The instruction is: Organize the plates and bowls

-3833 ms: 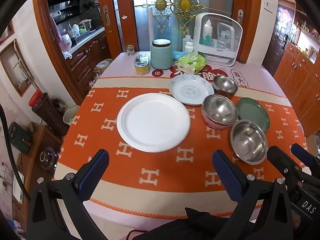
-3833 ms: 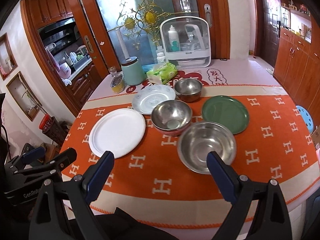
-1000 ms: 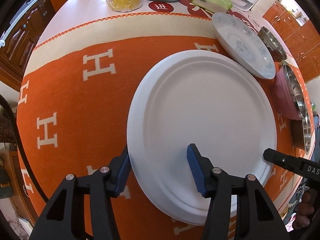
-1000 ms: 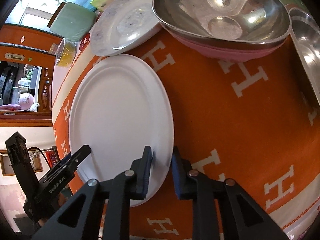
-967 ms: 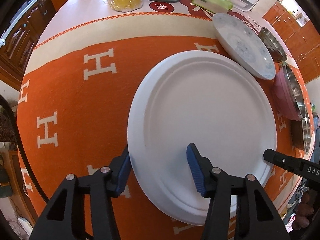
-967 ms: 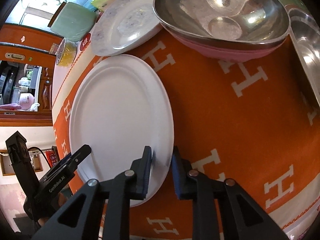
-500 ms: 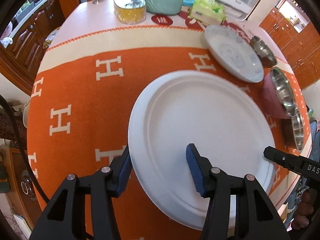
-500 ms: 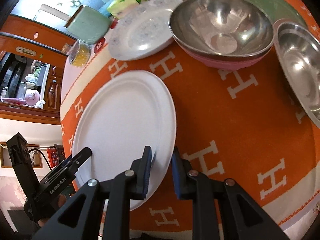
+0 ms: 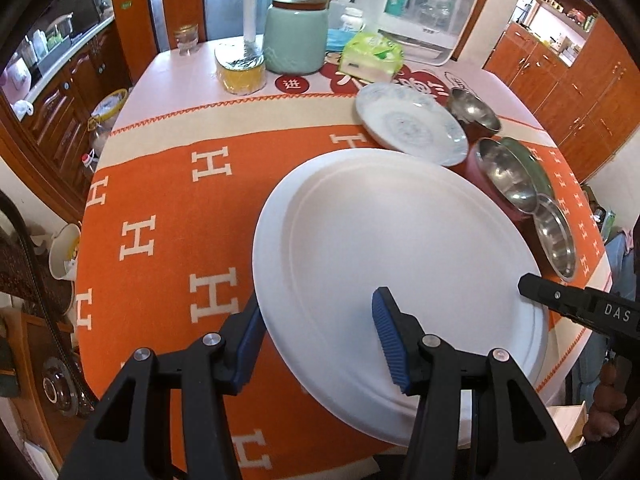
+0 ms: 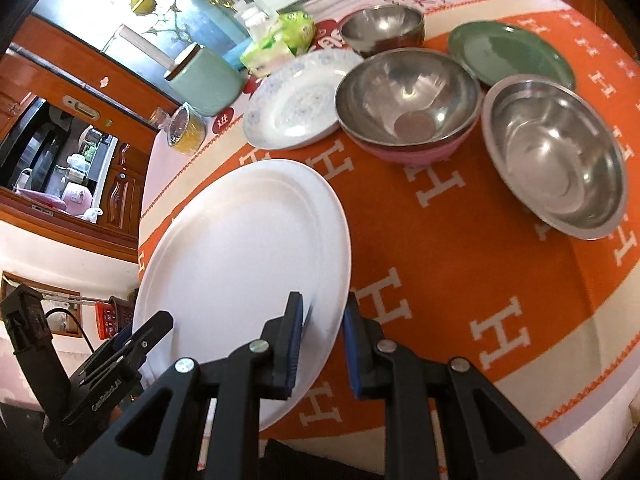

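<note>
Left gripper (image 9: 320, 340): jaws part-spread, clamped on the near rim of the white plate (image 9: 400, 256), one pad under the edge, the other on the upper face. Right gripper (image 10: 320, 344): jaws nearly together, pinching the same plate's rim at its other side. Plate held tilted above the orange tablecloth (image 9: 168, 208), clear of it. Beyond it: patterned plate (image 10: 296, 104), steel bowl nested in a pink bowl (image 10: 408, 96), small steel bowl (image 10: 382, 28), green plate (image 10: 512, 56), wide steel bowl (image 10: 556, 160). Far edge: teal jar (image 9: 296, 36), tissue pack (image 9: 372, 56)
</note>
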